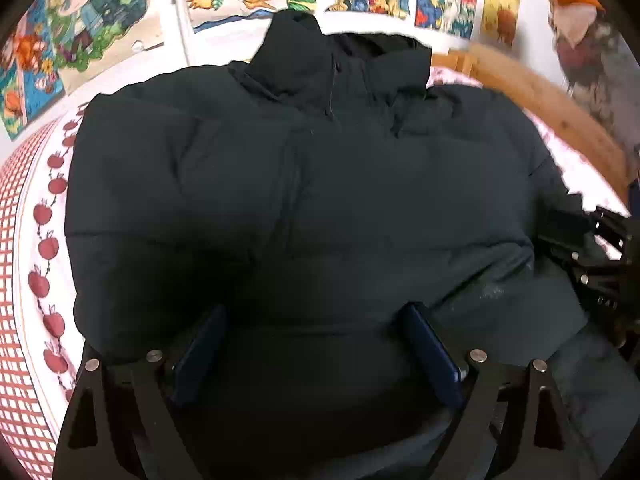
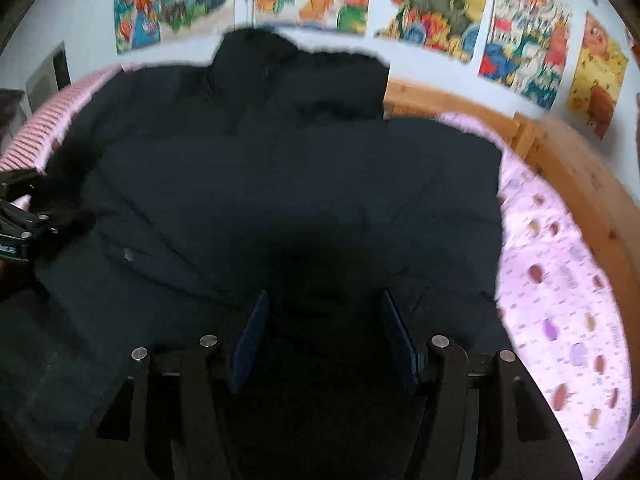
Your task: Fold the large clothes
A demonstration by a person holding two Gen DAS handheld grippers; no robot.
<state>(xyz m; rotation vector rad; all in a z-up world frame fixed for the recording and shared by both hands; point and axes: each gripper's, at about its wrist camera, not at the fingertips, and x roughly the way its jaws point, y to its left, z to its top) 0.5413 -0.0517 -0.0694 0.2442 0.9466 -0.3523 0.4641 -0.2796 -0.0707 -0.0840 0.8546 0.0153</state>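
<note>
A large black puffer jacket (image 1: 304, 200) lies spread across a bed (image 2: 560, 300), filling most of both wrist views. Its collar or hood (image 1: 316, 56) points toward twelve o'clock, against a white wall hung with colourful cartoon posters (image 1: 100, 20).

In the left wrist view, the left gripper (image 1: 316, 320) sits at six o'clock above the jacket's lower part. Its jaws stand wide apart, with dark blue pads (image 1: 432, 352) on either side of a quilted bulge of fabric; the pads do not appear to press on it. At nine o'clock the bed sheet (image 1: 36, 240) shows a red check with a row of red apples. At three o'clock the right gripper (image 1: 600, 256) enters the view at the jacket's edge.

In the blurred right wrist view, the right gripper (image 2: 324, 320) is at six o'clock, its jaws about half open over the jacket with nothing clamped between them. The left gripper (image 2: 20, 216) shows at nine o'clock. A pale pink patterned sheet and a wooden bed frame (image 2: 580, 168) curve from three to one o'clock.
</note>
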